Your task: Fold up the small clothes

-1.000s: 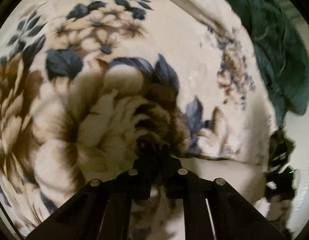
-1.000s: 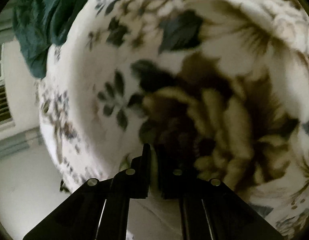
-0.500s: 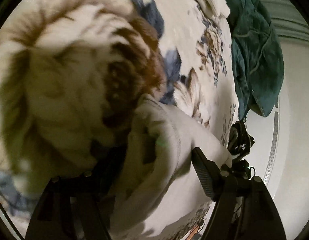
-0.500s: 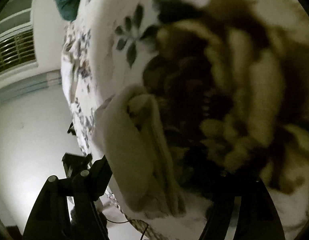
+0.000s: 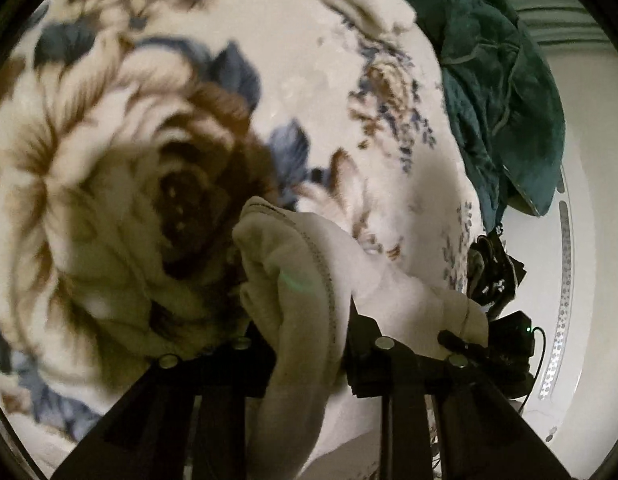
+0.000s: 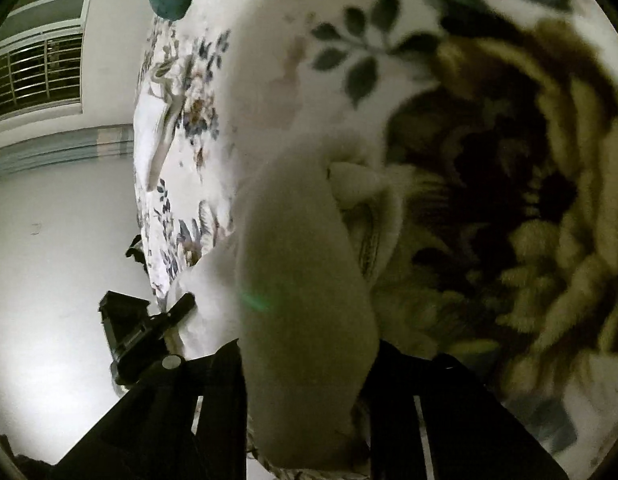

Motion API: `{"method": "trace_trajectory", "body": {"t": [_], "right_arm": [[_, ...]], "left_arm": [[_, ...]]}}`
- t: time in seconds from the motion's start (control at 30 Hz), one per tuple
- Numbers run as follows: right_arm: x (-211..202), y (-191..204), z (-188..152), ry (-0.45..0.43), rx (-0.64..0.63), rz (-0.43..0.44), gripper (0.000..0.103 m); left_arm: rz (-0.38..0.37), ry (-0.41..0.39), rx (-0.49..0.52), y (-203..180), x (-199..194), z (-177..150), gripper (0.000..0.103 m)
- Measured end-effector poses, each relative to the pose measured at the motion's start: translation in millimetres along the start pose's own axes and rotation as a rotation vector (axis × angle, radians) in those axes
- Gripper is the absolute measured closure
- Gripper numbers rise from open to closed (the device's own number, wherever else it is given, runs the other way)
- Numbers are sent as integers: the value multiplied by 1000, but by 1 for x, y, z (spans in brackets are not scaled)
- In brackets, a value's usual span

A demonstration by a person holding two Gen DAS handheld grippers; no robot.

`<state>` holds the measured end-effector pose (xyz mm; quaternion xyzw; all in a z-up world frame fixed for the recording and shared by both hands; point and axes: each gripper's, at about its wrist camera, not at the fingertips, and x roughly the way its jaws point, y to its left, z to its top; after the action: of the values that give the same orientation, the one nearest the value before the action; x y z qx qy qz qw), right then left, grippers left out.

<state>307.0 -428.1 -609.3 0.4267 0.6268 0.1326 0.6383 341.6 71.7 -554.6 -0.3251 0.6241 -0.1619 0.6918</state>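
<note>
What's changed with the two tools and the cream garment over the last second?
Both tools went from shut against the floral blanket to opening, then closing on the cream garment: the left tool and the right tool each now pinch a bunched fold. The green cloth stayed put.

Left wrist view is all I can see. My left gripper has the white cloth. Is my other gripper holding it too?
Observer: Yes. In the right wrist view the cloth is bunched thick between the fingers of the right gripper.
Operator: Is there a window anywhere? I can't see one.
Observer: Yes, a barred window sits high on the wall, at the left side of the right wrist view, beyond the edge of the blanket.
</note>
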Motion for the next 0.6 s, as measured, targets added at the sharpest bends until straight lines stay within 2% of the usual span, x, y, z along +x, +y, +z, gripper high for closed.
{"method": "trace_trajectory", "body": {"t": [0.17,0.3,0.47,0.6], "right_arm": [[-22,34,2,-28,-27,-34,85],[-18,95,19,-54,-53,-35,85],[4,176,63,-71,-103,-8,85],[44,253,124,-83,-154,36,85]], "left_arm": [[-34,-28,8,-12,-32,23,82],[-41,-68,4,-19,-66,61,82],[-14,-145,21,-27,-108,137,82],[26,-221,28,-25,-127,219,82]]}}
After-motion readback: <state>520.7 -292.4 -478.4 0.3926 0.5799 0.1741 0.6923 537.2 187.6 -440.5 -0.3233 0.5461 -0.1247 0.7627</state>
